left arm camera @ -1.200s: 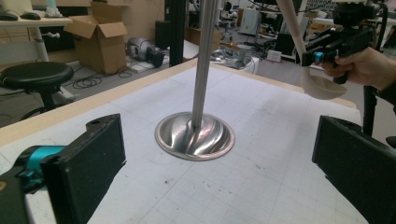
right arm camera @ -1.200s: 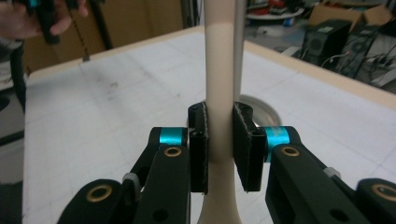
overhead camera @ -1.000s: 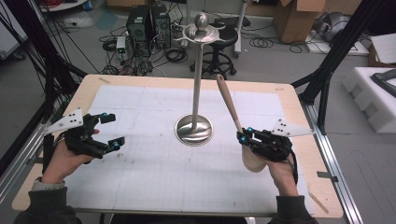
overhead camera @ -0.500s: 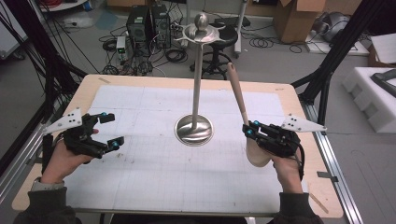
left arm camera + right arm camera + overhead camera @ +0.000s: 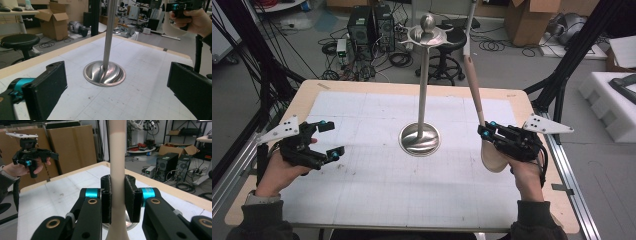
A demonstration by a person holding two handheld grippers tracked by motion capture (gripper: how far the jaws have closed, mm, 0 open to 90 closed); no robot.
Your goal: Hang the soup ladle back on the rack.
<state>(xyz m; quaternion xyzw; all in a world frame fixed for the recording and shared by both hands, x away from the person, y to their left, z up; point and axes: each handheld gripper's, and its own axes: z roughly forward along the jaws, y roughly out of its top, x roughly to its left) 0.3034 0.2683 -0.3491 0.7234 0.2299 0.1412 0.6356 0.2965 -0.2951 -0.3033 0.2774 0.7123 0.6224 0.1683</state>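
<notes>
The right gripper (image 5: 486,131) sits at the right of the high view, its jaws clamped on the handle of a beige spoon-like utensil (image 5: 475,92). The utensil's handle rises up and slightly left toward the upper centre of the frame; its wide end (image 5: 493,156) hangs below the gripper, above the white table mat (image 5: 362,200). In the right gripper view, both pads press the handle (image 5: 117,170) from either side at frame centre.

The left gripper (image 5: 328,140) sits at the left of the high view, jaws apart, with nothing between them. In the left gripper view, its two black pads stand at the lower corners.

A steel stand (image 5: 420,139) occupies the centre of the mat, its pole upright and its round base flat. It is well apart from both grippers.
</notes>
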